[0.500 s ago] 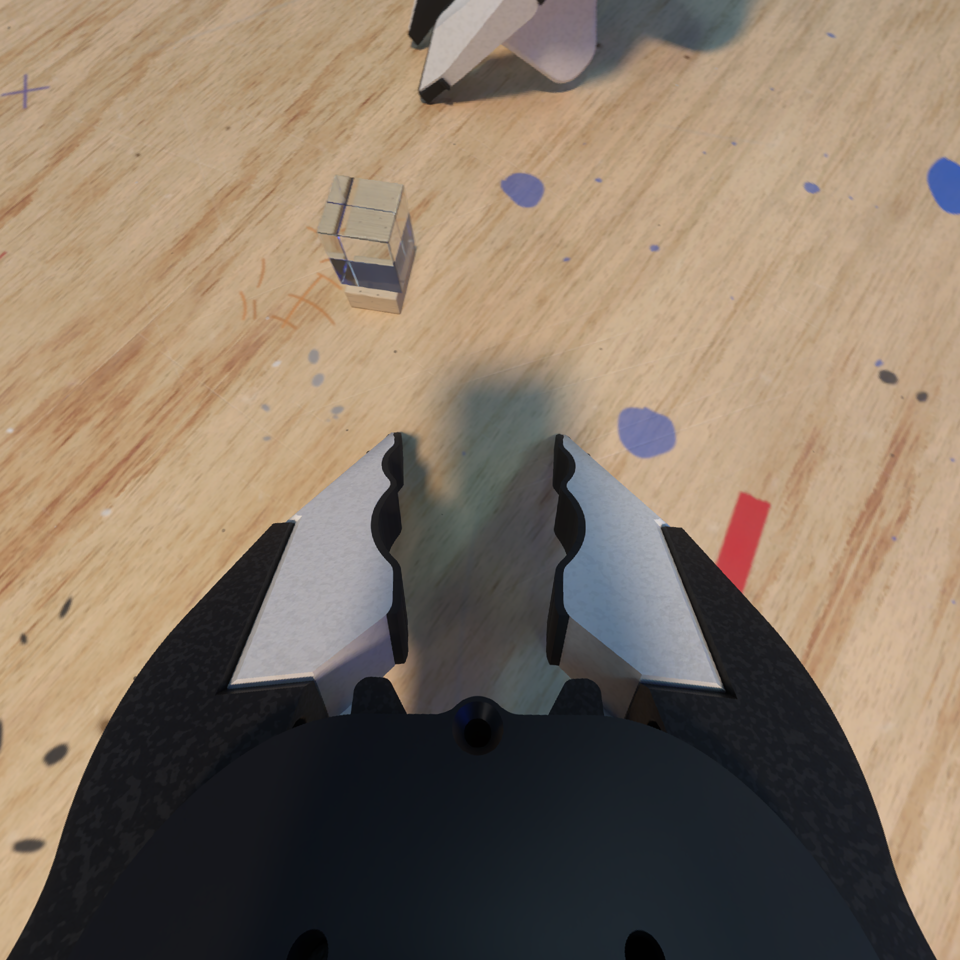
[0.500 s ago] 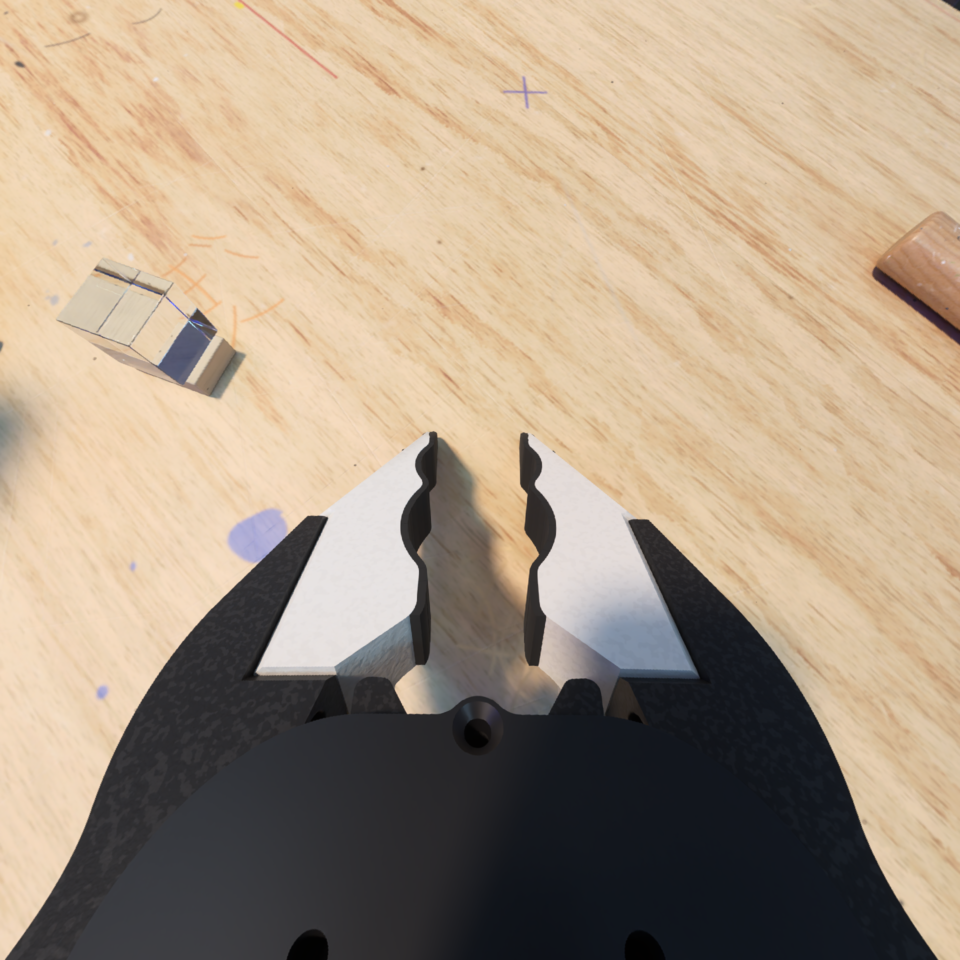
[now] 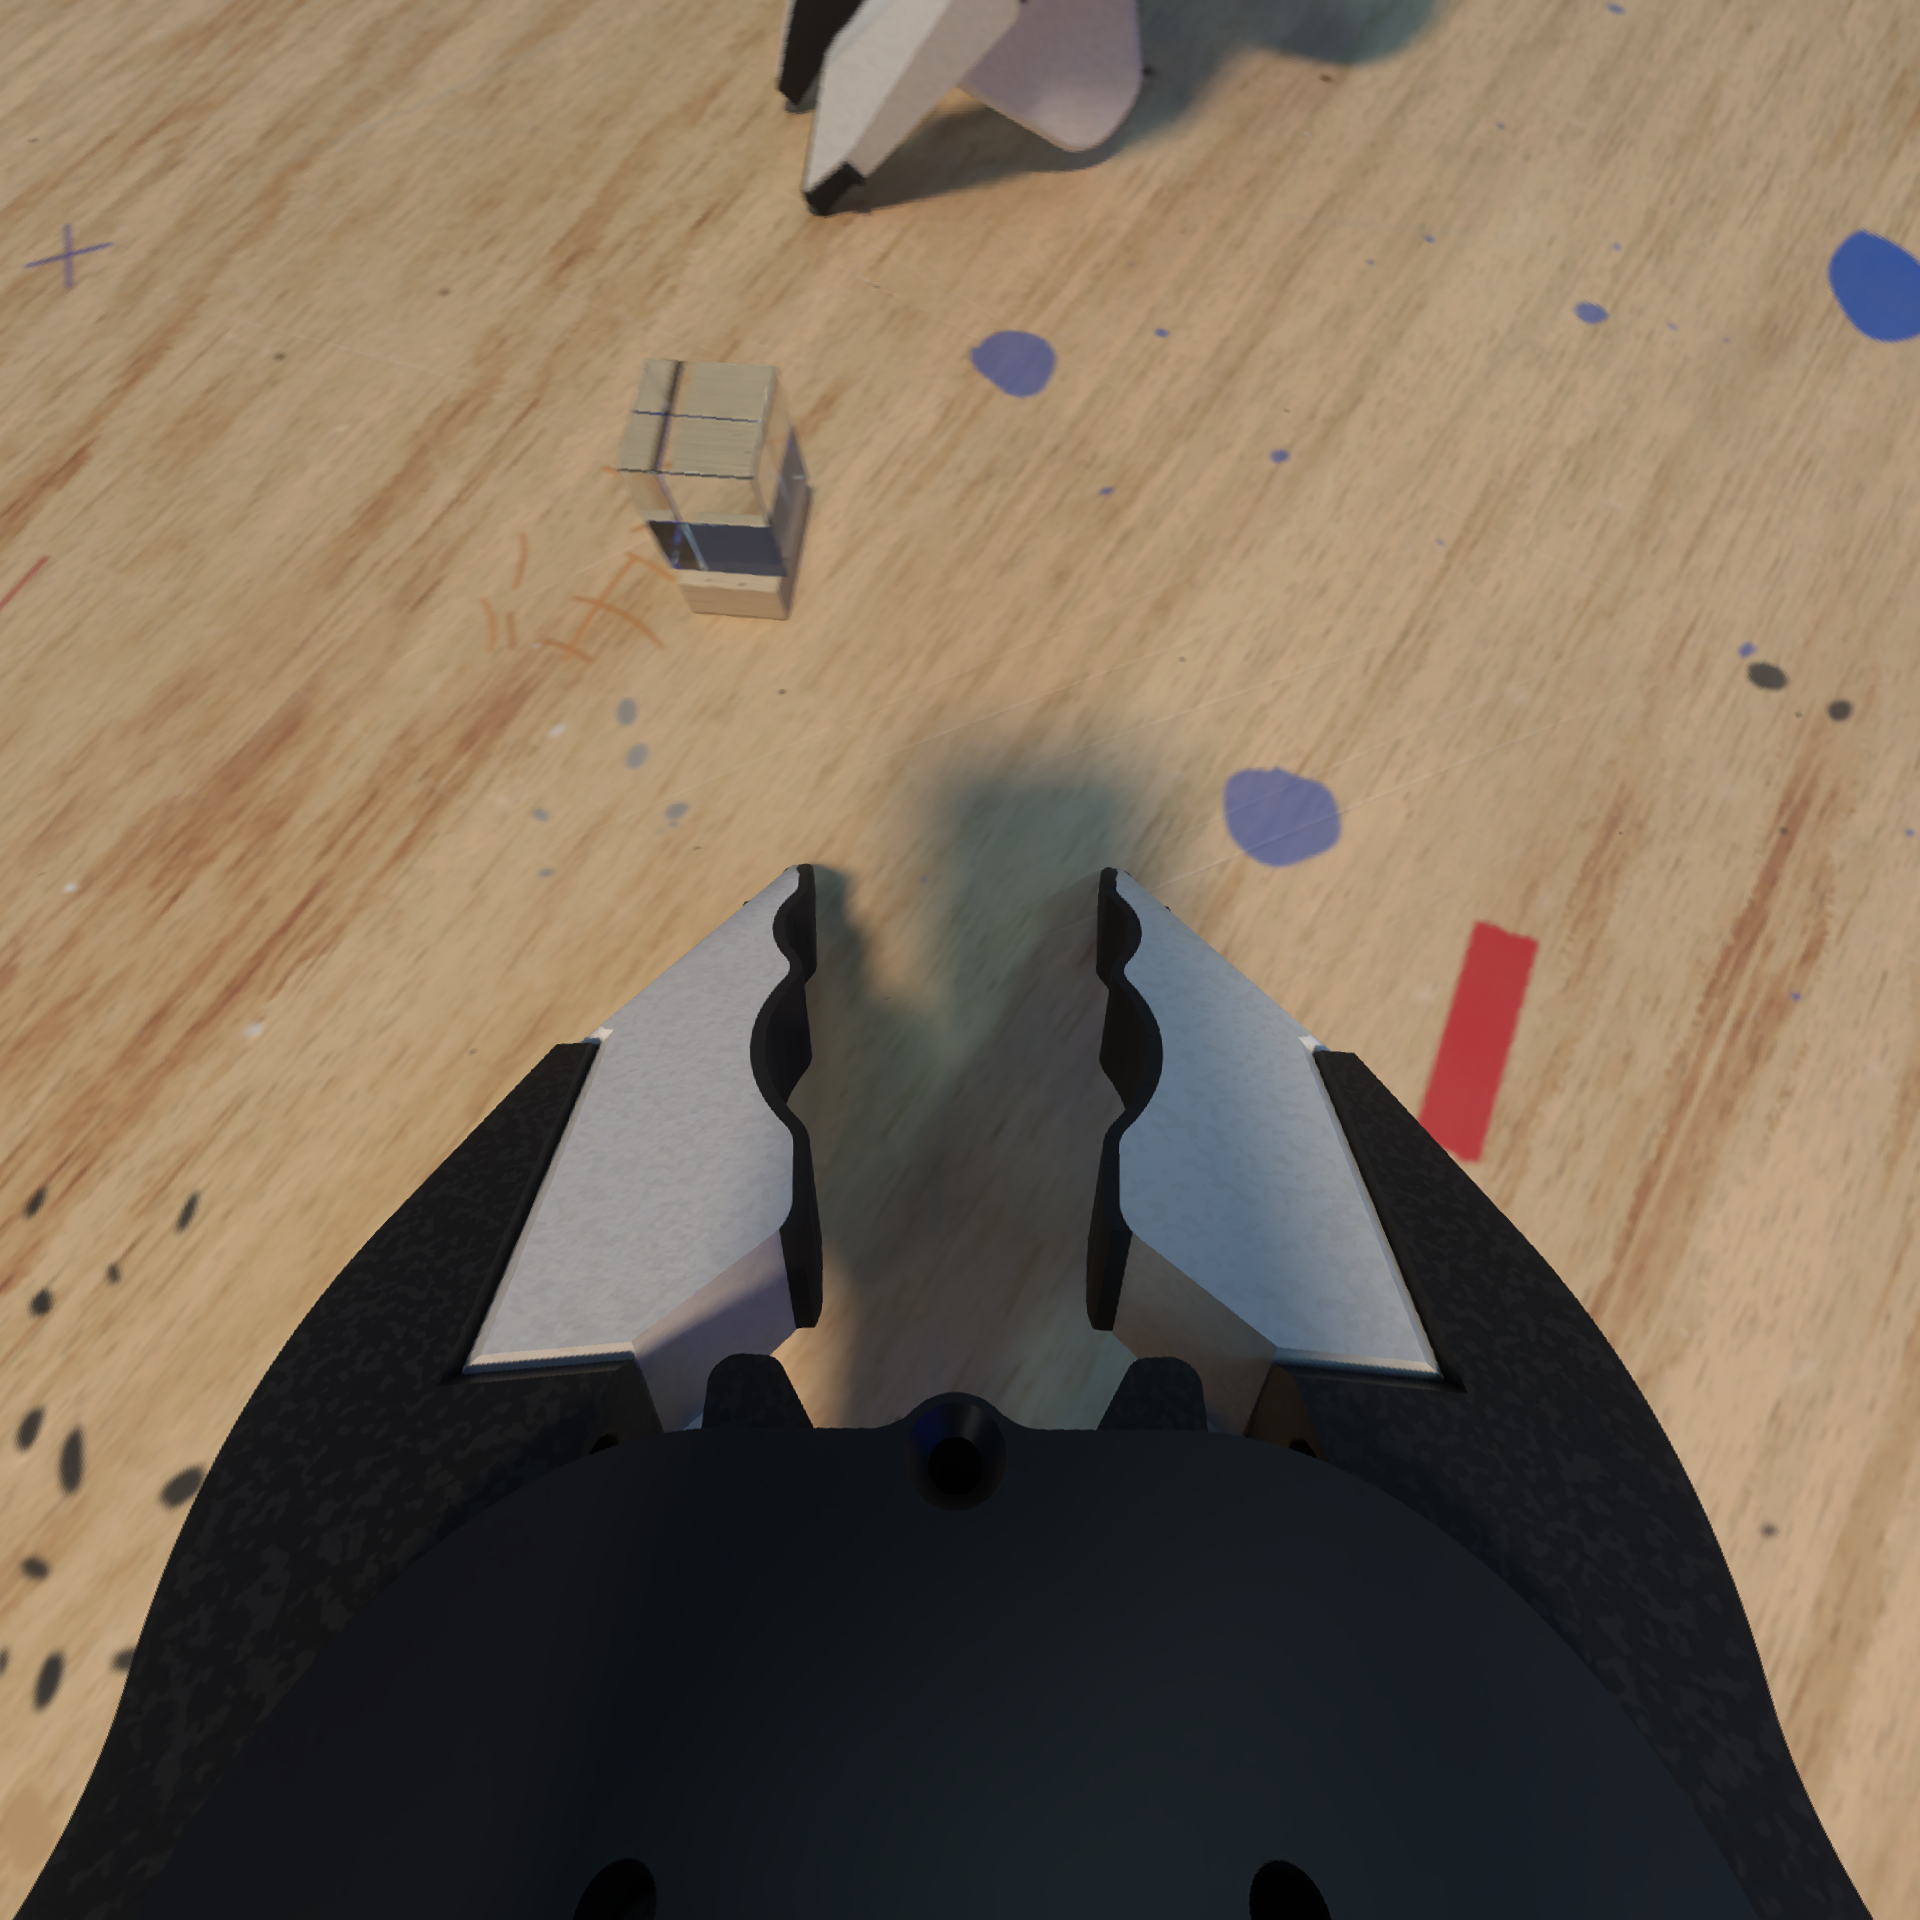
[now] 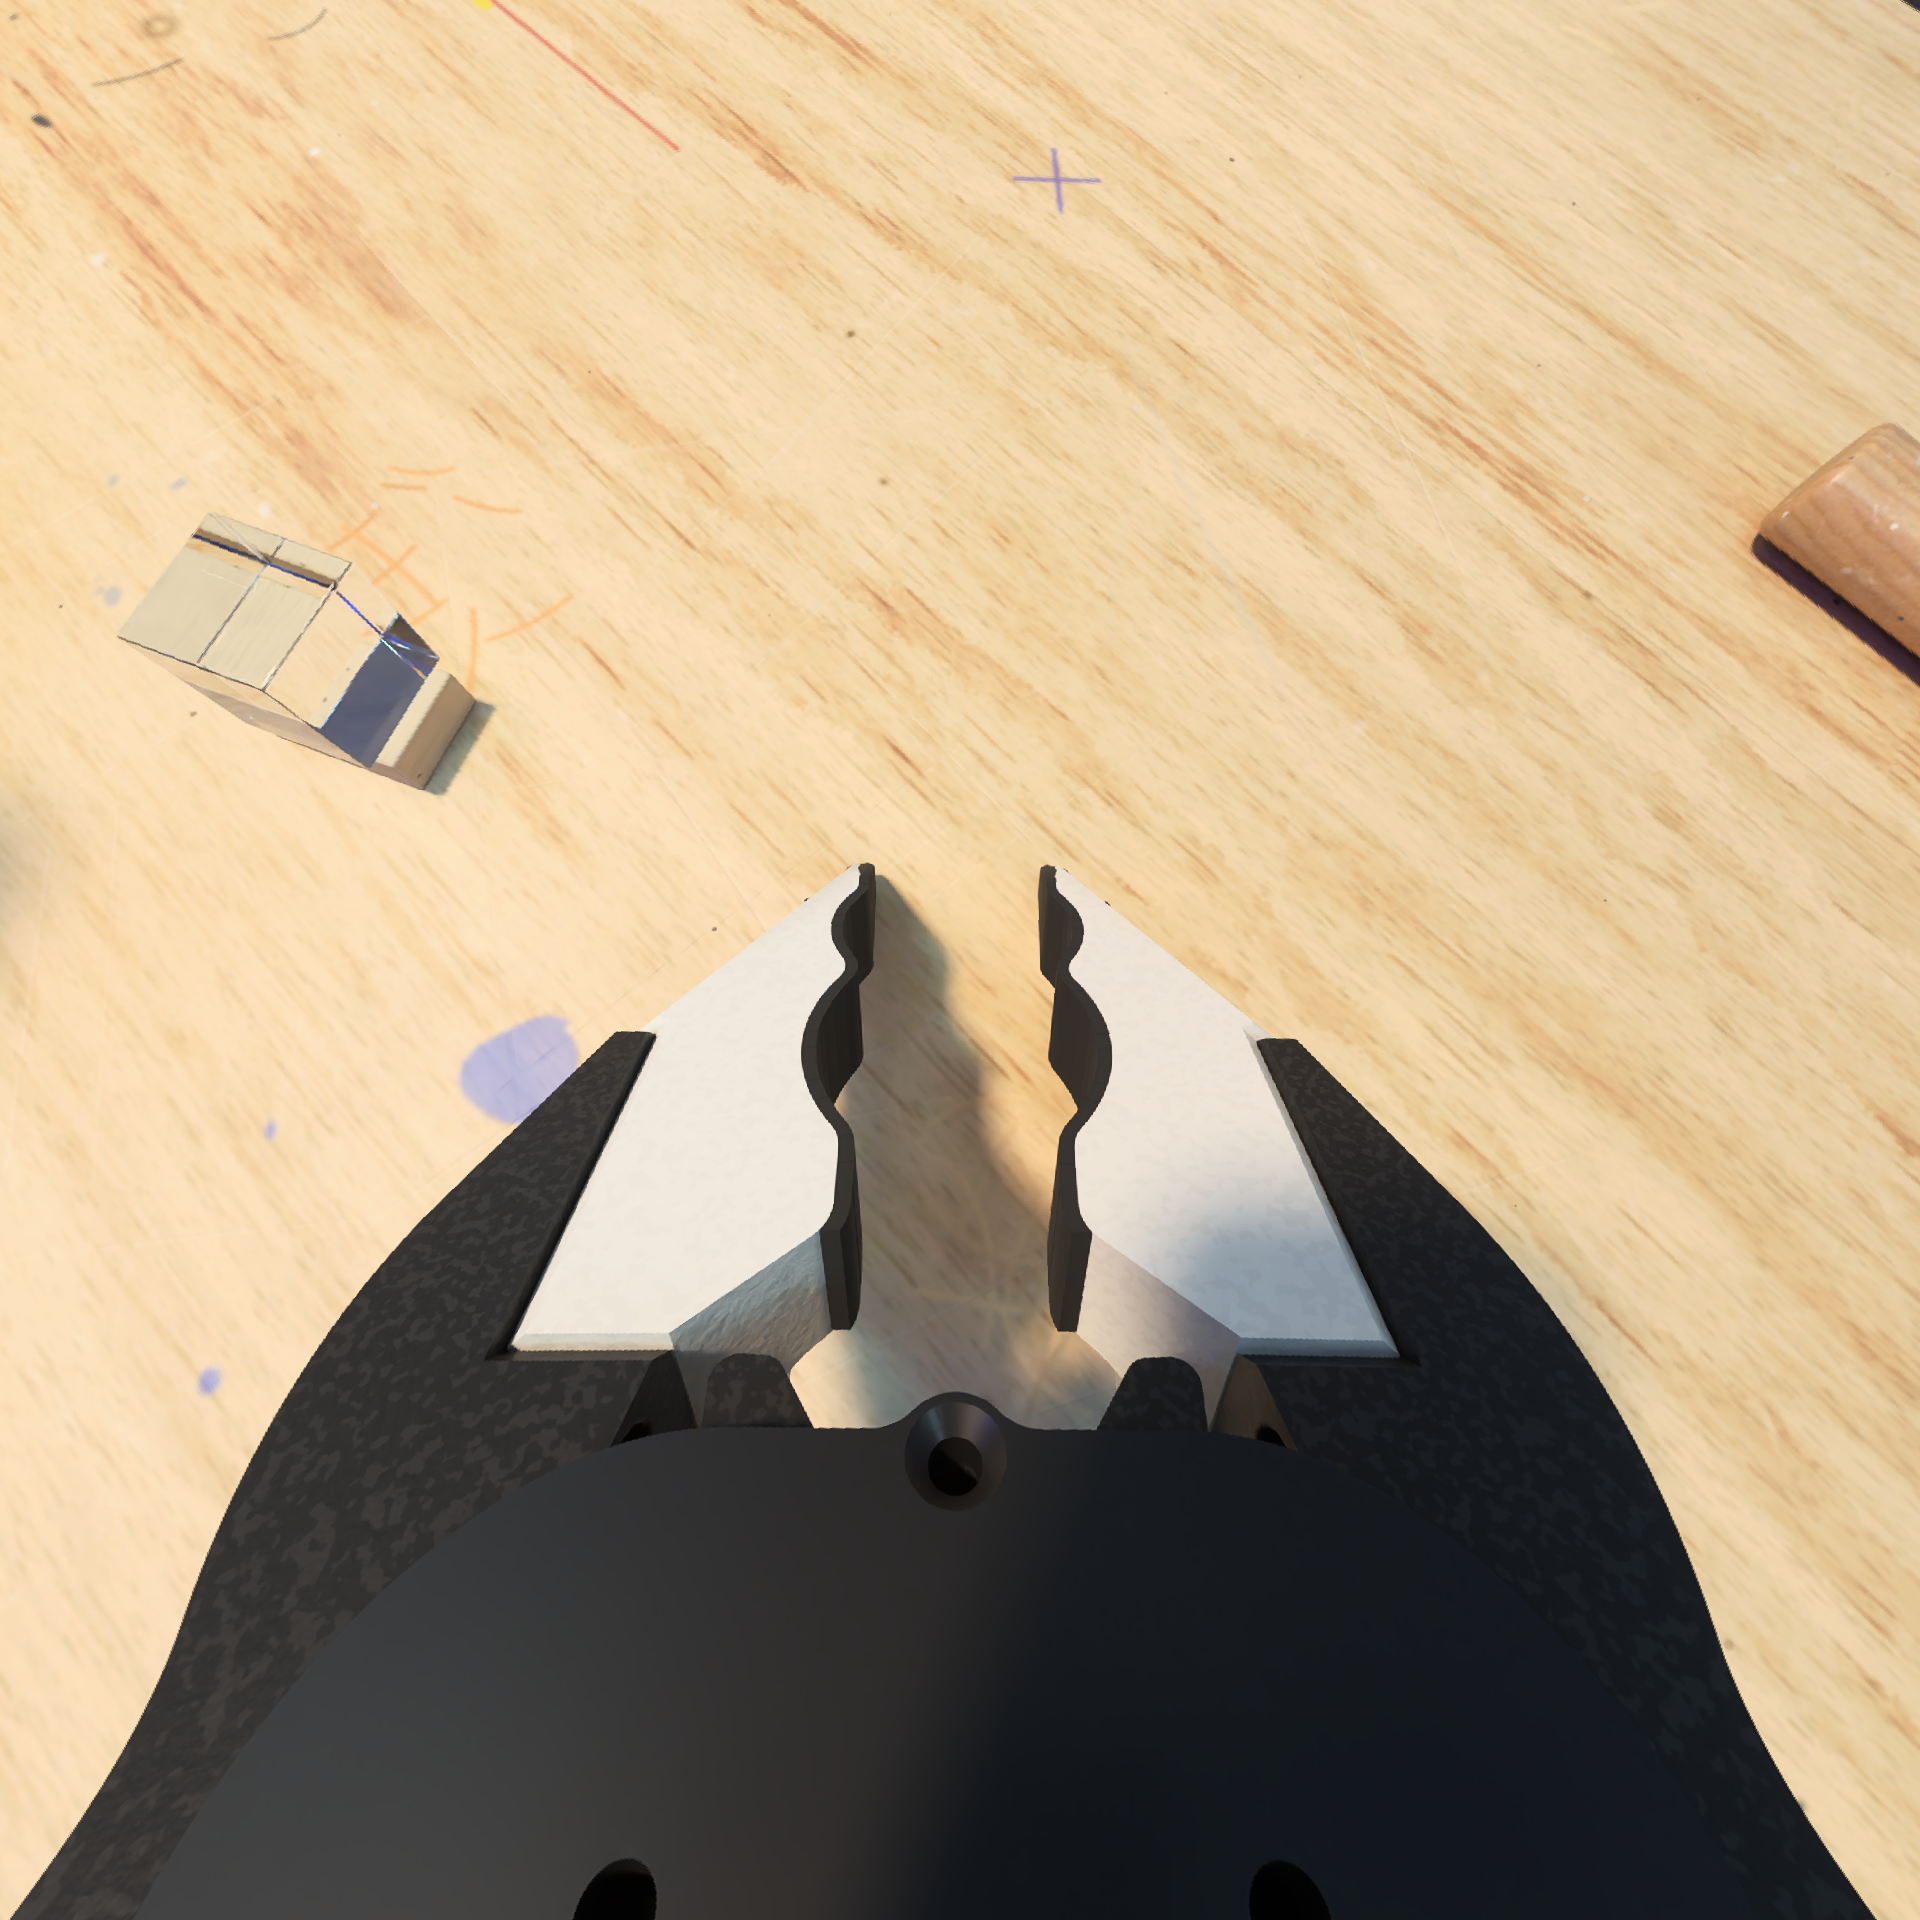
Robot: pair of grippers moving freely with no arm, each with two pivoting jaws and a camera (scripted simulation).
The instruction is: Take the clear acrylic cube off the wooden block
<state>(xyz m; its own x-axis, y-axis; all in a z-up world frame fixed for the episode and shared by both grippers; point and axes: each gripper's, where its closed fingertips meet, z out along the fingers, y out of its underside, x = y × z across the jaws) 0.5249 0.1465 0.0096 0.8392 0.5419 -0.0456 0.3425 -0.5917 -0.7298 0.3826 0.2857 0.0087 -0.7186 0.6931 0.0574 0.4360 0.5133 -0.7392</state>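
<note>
A clear acrylic cube (image 3: 707, 457) sits on a small wooden block (image 3: 732, 597) on the wooden table. My left gripper (image 3: 956, 878) is open and empty, short of the stack and a little to its right. In the right wrist view the cube (image 4: 270, 623) and the block (image 4: 426, 727) lie far to the left. My right gripper (image 4: 956, 878) is open with a narrower gap, empty, and well apart from them. It also shows in the left wrist view (image 3: 914, 94), beyond the stack and to the right.
A rounded wooden piece (image 4: 1849, 530) lies at the right edge of the right wrist view. The table top (image 3: 1351, 520) bears blue paint spots, a red stripe (image 3: 1475, 1039), dark specks and pencil marks.
The left wrist view has shifted slightly, with table marks moving a little around the stack. The right gripper has hardly moved. Both jaws stand as before.
</note>
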